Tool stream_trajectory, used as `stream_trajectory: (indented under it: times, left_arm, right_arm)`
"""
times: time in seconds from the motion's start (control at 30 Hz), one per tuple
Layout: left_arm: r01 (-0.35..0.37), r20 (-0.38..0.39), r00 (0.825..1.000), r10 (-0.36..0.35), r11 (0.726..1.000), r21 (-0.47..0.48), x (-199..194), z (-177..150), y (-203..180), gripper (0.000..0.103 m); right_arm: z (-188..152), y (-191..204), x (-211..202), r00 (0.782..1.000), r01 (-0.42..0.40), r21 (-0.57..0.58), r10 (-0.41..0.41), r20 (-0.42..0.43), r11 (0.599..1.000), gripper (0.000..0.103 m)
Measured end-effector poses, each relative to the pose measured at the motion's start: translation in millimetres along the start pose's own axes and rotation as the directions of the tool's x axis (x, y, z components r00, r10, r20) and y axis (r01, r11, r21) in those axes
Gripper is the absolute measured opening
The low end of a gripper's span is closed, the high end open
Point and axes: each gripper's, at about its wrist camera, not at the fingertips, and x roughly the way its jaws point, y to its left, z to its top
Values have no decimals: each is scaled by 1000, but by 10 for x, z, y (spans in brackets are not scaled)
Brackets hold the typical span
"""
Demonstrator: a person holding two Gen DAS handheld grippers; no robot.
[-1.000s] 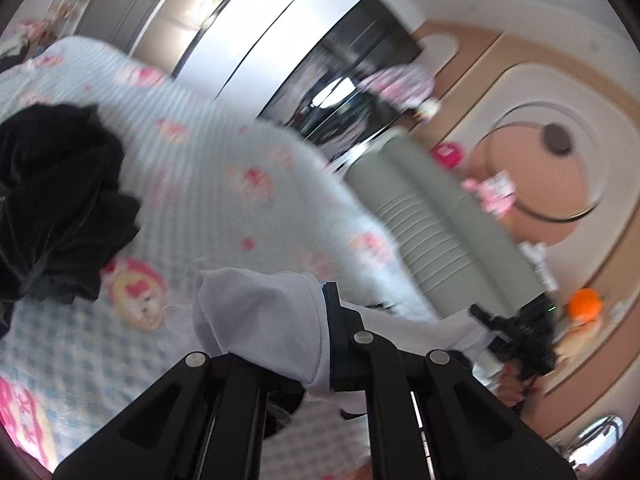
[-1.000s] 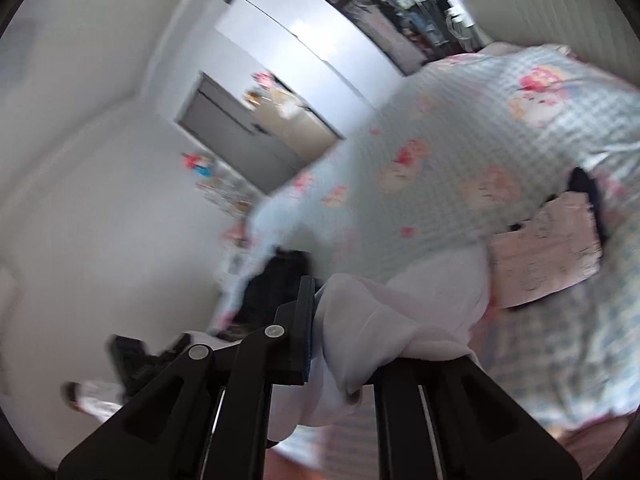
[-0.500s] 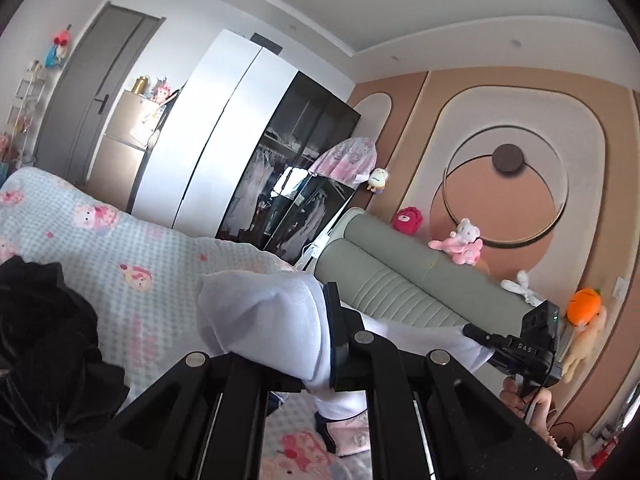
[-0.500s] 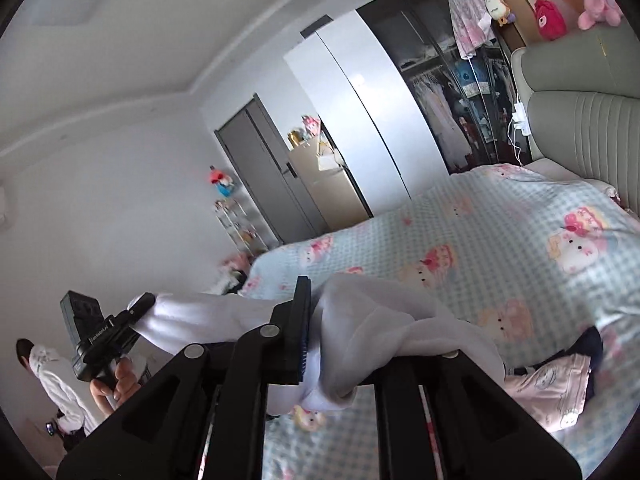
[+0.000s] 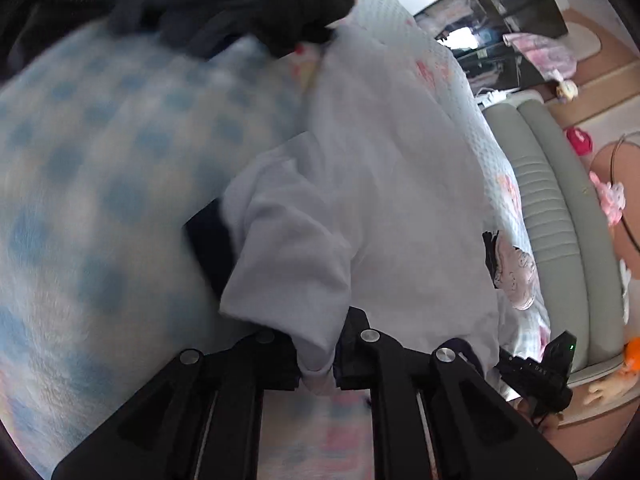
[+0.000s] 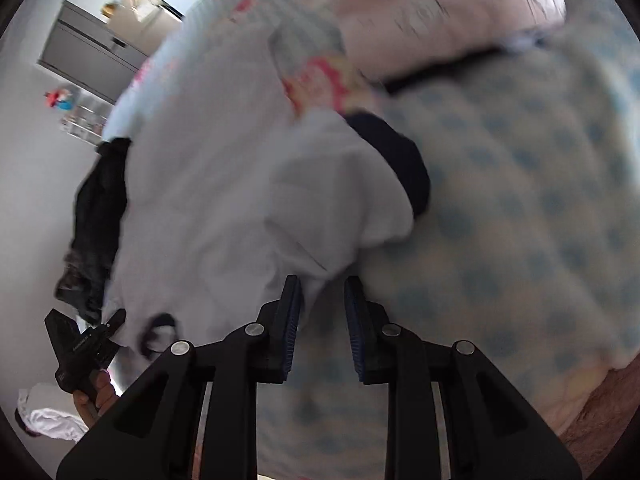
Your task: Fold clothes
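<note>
Now the left claw [image 5: 318, 364] pinches the white garment [image 5: 392, 200]; the right claw [image 6: 322, 328] gapes.

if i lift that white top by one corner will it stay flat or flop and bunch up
Probably flop: the white top already sags in soft folds where the left gripper pinches it. It looks thin and light, so it should lift easily but drag and bunch across the checked blanket. The right gripper is open, so one corner alone would likely let the rest hang.

From my feed: white shirt [image 5: 392, 184] soft matt cloth, dark knit cuff [image 6: 404, 164]. Blanket [image 5: 100, 160] fuzzy checked fleece. Left gripper [image 5: 318, 364] matt black plastic, shiny metal screws. Headboard [image 5: 568, 216] smooth ribbed padding.
</note>
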Motion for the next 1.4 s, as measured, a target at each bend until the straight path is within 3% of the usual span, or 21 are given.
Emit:
stream_trajectory:
  times: [0.1,0.2,0.23,0.3,0.43,0.5,0.6,0.67,0.77,0.9,1.0,1.07,1.1,1.13,1.27,1.4]
  left_arm:
    - [67,95,993,-65,997,-24,-268,-228,-9,34]
    - [157,179,973,-145,986,-54,-477,-534,-29,38]
    - [181,183,969,-169,982,-56,-488,-620,-50,38]
    - [201,121,973,-196,979,-33,-348,-738,-137,38]
    - [80,-18,997,-78,991,105,71,-877,-438,36]
    - [3,1,1000,-3,988,156,122,-888,-556,35]
    - [-93,116,991,68,969,228,-22,-832,-733,31]
    - [-100,171,984,58,963,249,-140,-755,-799,31]
    - [-80,70,996,63,960,267,-99,-694,-760,34]
    - [-119,-19,991,133,934,337,60,-836,-800,46]
    - [-185,17,981,192,913,363,163,-832,-839,46]
    - [-230,76,973,218,902,366,163,-777,-891,35]
    - [-243,106,970,219,900,362,137,-738,-914,22]
    - [-242,135,969,206,904,353,75,-685,-933,20]
    - [-226,202,965,167,922,315,-78,-579,-978,20]
    - [-224,106,974,202,934,279,100,-635,-846,23]
  right_arm:
    - [-190,-33,-99,998,-46,17,46,32,999,29]
    - [-361,116,-104,990,-143,-19,143,-4,989,30]
    - [-399,183,-86,984,-178,-38,178,-17,983,32]
    - [-429,320,8,972,-235,-76,232,-46,969,40]
    - [-409,490,338,978,-193,-106,183,-99,975,42]
    - [-432,546,376,982,-175,-117,165,-86,978,41]
    - [-446,643,271,996,-86,-164,86,-8,983,38]
    - [-429,687,170,997,-56,-186,64,34,981,38]
    - [-430,652,65,995,-92,-177,96,15,980,39]
    - [-528,592,105,987,-158,-161,152,-50,974,40]
    - [-563,630,147,992,-125,-188,117,-52,974,40]
    - [-576,668,166,996,-90,-211,83,-43,973,40]
    - [-583,686,175,997,-73,-222,66,-38,972,40]
    - [-590,705,185,998,-55,-233,49,-33,971,40]
    - [-517,742,-6,997,34,-260,-15,74,965,40]
    - [-541,739,37,998,27,-251,-11,64,968,40]
